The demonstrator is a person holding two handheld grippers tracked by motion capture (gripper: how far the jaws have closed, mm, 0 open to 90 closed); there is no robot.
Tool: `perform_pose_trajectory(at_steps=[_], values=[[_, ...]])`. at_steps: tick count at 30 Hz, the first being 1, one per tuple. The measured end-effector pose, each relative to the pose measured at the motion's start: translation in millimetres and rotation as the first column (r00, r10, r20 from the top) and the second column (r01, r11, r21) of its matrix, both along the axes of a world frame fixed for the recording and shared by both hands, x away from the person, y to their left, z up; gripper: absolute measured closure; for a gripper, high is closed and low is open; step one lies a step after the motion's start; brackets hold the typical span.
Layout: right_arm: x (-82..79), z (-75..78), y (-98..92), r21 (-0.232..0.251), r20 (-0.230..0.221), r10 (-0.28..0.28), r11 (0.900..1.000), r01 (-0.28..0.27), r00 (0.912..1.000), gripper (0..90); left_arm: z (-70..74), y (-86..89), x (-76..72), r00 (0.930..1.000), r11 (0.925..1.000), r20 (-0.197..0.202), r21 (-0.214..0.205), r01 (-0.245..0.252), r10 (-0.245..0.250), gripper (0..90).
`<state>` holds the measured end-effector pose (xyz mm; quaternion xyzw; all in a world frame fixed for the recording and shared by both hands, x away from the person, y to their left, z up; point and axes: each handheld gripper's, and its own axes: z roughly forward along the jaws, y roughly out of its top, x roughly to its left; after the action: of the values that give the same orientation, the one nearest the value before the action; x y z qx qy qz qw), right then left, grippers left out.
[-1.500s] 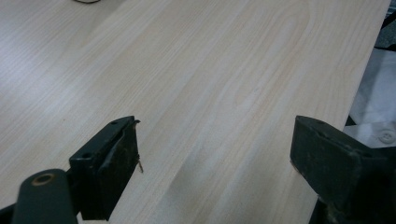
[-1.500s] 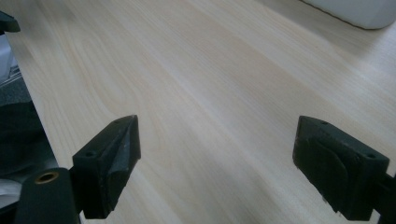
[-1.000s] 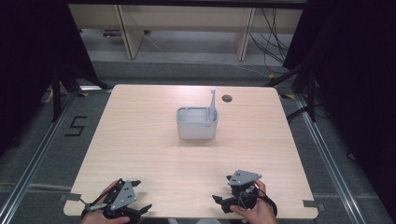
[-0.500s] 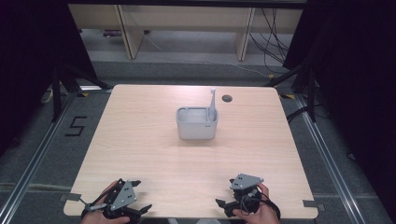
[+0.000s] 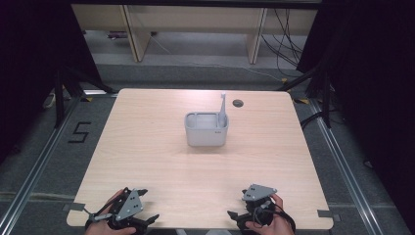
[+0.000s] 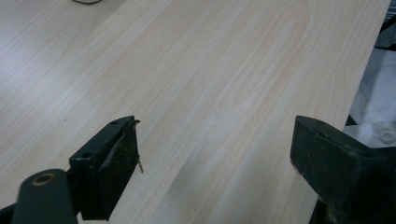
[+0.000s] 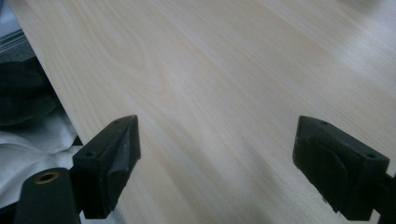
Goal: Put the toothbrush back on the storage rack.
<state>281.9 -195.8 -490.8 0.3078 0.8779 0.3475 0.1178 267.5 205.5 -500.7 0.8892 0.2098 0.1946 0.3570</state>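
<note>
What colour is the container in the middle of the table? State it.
Light grey container, seen best in the high view.

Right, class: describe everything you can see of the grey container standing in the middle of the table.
The grey container is a small rectangular tub with rounded corners, open at the top, and looks like matte plastic. It stands upright near the middle of the wooden table. A divider seems to run near its back wall. A slim grey utensil stands in its right rear corner and pokes above the rim. A small dark mark sits on its front. Neither gripper touches it.
</note>
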Motion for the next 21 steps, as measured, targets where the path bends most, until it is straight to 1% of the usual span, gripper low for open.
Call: perform_pose_trajectory(at_steps=[1,2,4,5,6,7,8,9,12,15,16,17,18,19,20,21], values=[[-0.1,0.0,0.1,0.000,-0.001,0.002,1.0000,-0.002,1.0000,16.0,-0.6,-0.7,-0.6,1.0000,0.9999,-0.005,-0.017,-0.004,0.003,14.8],[-0.1,0.1,0.0,0.000,0.003,0.002,1.0000,-0.002,1.0000,16.0,-0.5,-0.7,-0.6,1.0000,0.9999,-0.004,-0.016,-0.003,0.003,14.8],[-0.7,0.4,0.3,0.003,-0.017,-0.004,1.0000,0.004,0.9998,16.0,-0.5,-0.7,-0.5,1.0000,0.9999,-0.004,-0.016,-0.003,0.003,14.8],[-0.7,0.4,0.2,0.003,-0.015,-0.004,1.0000,0.004,0.9999,16.0,0.1,0.0,0.0,1.0000,1.0000,0.000,0.000,-0.001,0.001,14.8],[-0.8,0.4,0.1,0.002,-0.012,-0.006,1.0000,0.006,0.9999,16.0,-0.5,-0.7,-0.5,1.0000,0.9999,-0.004,-0.016,-0.004,0.004,14.8],[-0.1,-0.8,0.3,0.009,0.005,-0.001,1.0000,0.001,1.0000,16.0,-0.3,-0.1,-0.1,1.0000,1.0000,0.000,-0.007,0.001,-0.001,14.8],[0.5,-1.2,0.3,0.011,0.004,0.005,0.9999,-0.005,1.0000,16.0,-0.5,-0.7,-0.4,1.0000,0.9999,-0.004,-0.014,-0.003,0.003,14.8],[1.0,-1.9,0.2,0.009,0.014,0.009,0.9999,-0.009,0.9999,16.0,0.3,-0.1,-0.2,1.0000,1.0000,0.005,-0.002,-0.001,0.001,14.8],[-0.4,0.0,-0.2,0.000,-0.004,0.000,1.0000,0.000,1.0000,16.0,0.0,-0.1,0.1,1.0000,1.0000,0.000,0.000,0.000,0.000,14.8],[-0.2,0.0,-0.1,0.000,-0.003,0.001,1.0000,-0.001,1.0000,16.0,0.4,0.0,-0.1,1.0000,1.0000,0.006,-0.002,-0.001,0.001,14.8],[-0.1,-1.1,0.4,0.009,0.003,-0.001,1.0000,0.001,1.0000,16.0,0.5,0.0,-0.1,1.0000,1.0000,0.006,-0.002,0.000,0.000,14.8],[1.3,-2.1,0.2,0.009,0.010,0.014,0.9999,-0.014,0.9999,16.0,0.3,-0.1,-0.1,1.0000,1.0000,0.005,-0.003,-0.001,0.001,14.8],[-0.2,-1.3,0.2,0.005,0.006,-0.006,1.0000,0.006,1.0000,16.0,0.4,0.0,-0.1,1.0000,1.0000,0.006,-0.002,-0.001,0.001,14.8],[-0.2,-1.4,0.4,0.005,0.004,-0.007,1.0000,0.007,1.0000,16.0,-0.1,-0.6,-0.5,1.0000,0.9999,0.003,-0.016,-0.002,0.003,14.8],[0.1,-1.5,0.4,0.006,0.002,-0.004,1.0000,0.004,1.0000,16.0,0.2,-0.2,-0.2,1.0000,1.0000,0.004,-0.007,-0.002,0.002,14.8],[0.9,-1.9,0.3,0.009,0.012,0.006,0.9999,-0.006,0.9999,16.0,0.5,0.0,-0.1,1.0000,1.0000,0.006,-0.002,0.000,0.000,14.8]])
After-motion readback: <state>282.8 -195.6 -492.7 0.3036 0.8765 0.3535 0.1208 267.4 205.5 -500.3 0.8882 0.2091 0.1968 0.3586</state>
